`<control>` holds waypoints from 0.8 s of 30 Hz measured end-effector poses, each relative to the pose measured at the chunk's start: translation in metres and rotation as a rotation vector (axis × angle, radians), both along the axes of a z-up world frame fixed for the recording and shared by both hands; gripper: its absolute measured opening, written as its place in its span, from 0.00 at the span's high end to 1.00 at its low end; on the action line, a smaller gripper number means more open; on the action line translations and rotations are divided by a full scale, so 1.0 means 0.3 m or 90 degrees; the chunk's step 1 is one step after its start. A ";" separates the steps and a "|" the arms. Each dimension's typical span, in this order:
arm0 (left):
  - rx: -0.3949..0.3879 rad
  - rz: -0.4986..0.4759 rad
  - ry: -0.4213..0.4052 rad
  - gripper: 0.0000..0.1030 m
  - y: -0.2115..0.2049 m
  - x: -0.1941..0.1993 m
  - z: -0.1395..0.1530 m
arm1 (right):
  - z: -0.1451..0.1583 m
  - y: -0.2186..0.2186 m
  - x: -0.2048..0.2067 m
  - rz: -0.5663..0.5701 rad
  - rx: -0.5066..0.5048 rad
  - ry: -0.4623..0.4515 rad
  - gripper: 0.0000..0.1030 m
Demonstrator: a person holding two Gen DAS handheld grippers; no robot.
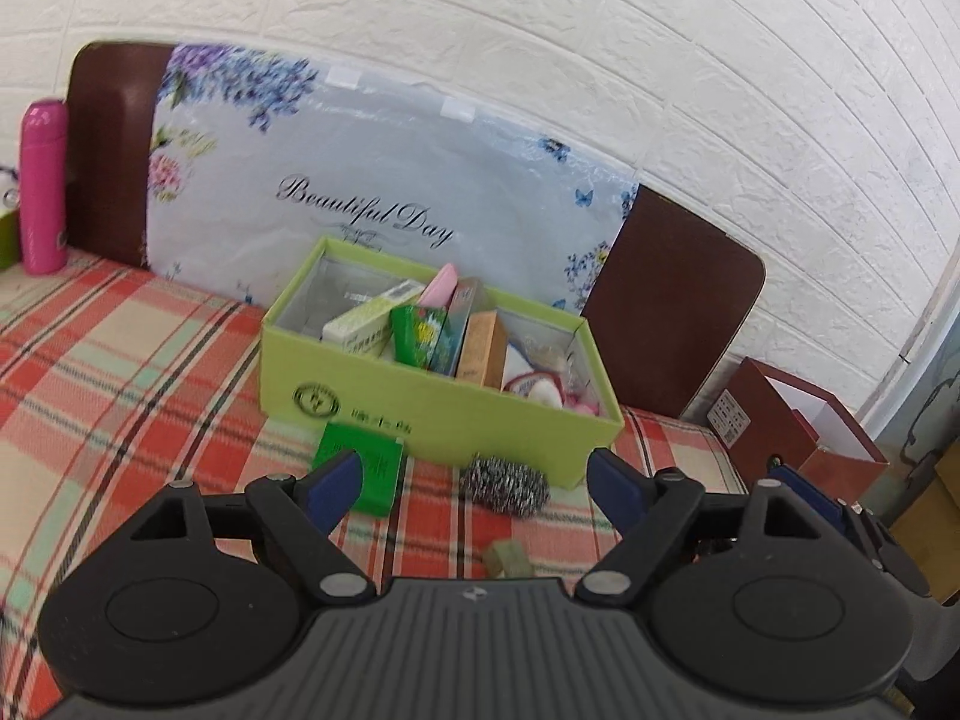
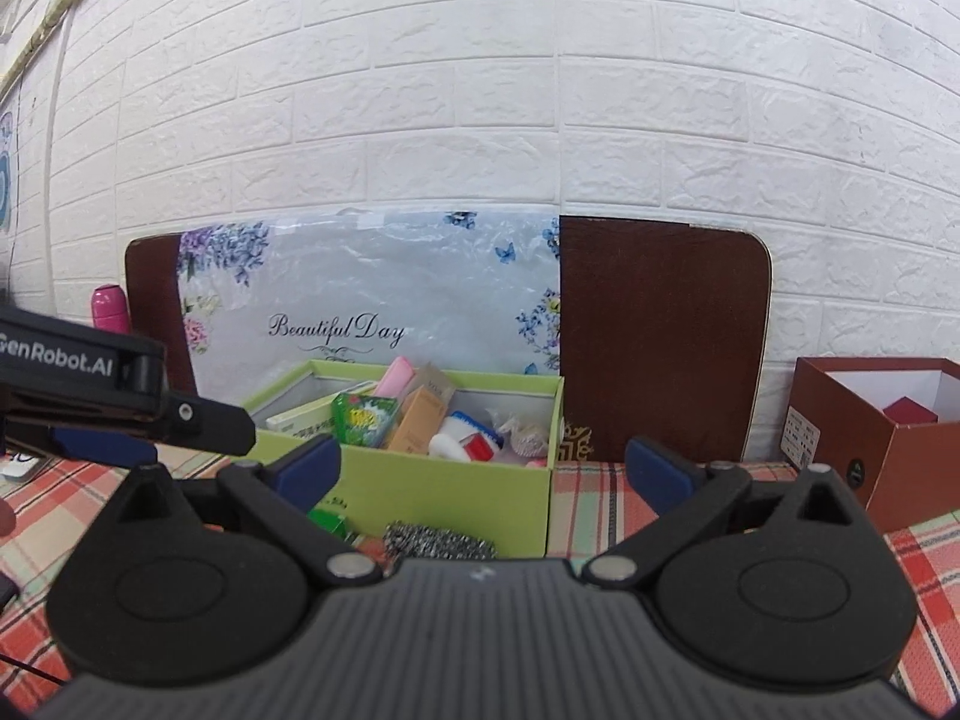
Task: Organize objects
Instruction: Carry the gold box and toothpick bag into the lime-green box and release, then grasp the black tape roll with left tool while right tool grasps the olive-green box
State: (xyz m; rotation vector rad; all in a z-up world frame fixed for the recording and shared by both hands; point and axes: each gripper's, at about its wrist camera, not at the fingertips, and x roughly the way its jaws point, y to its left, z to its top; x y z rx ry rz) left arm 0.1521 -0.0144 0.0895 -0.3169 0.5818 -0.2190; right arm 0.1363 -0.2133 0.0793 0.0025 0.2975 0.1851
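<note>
A lime-green open box (image 1: 432, 408) stands on the plaid tablecloth (image 1: 120, 372), filled with several small cartons and packets. In front of it lie a flat green packet (image 1: 366, 468), a steel wool scourer (image 1: 504, 483) and a small tan block (image 1: 509, 558). My left gripper (image 1: 474, 480) hovers over this spot, open, with nothing between its blue pads. In the right wrist view the box (image 2: 450, 498), scourer (image 2: 441, 540) and green packet (image 2: 330, 521) lie just ahead. My right gripper (image 2: 483, 465) is wide open and empty. The left gripper's body (image 2: 180, 420) reaches in from the left.
A floral "Beautiful Day" panel (image 1: 384, 192) and a brown board (image 1: 672, 312) lean on the white brick wall behind the box. A pink bottle (image 1: 42, 186) stands far left. A red-brown open carton (image 2: 888, 456) sits at the right by the table's edge.
</note>
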 end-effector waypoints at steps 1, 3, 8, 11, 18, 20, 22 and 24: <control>-0.005 0.003 0.006 0.17 0.007 -0.012 -0.012 | -0.008 0.000 -0.012 0.000 0.003 0.005 0.00; -0.014 0.007 0.021 0.17 0.018 -0.036 -0.041 | -0.030 0.002 -0.034 0.000 0.008 0.019 0.00; -0.024 0.012 0.064 0.17 0.029 -0.064 -0.124 | -0.113 0.005 -0.078 -0.004 0.010 0.066 0.00; -0.023 0.014 0.081 0.17 0.028 -0.068 -0.173 | -0.175 0.000 -0.102 -0.023 -0.005 0.095 0.00; 0.009 -0.017 0.131 0.17 -0.044 -0.018 -0.281 | -0.267 -0.060 -0.151 -0.061 0.009 0.150 0.00; 0.012 -0.027 0.141 0.17 -0.069 0.000 -0.315 | -0.277 -0.072 -0.158 -0.067 0.011 0.158 0.00; 0.010 -0.027 0.148 0.18 -0.088 0.018 -0.342 | -0.282 -0.079 -0.163 -0.071 0.011 0.161 0.00; 0.007 -0.024 0.148 0.26 -0.098 0.032 -0.360 | -0.283 -0.085 -0.168 -0.074 0.011 0.158 0.00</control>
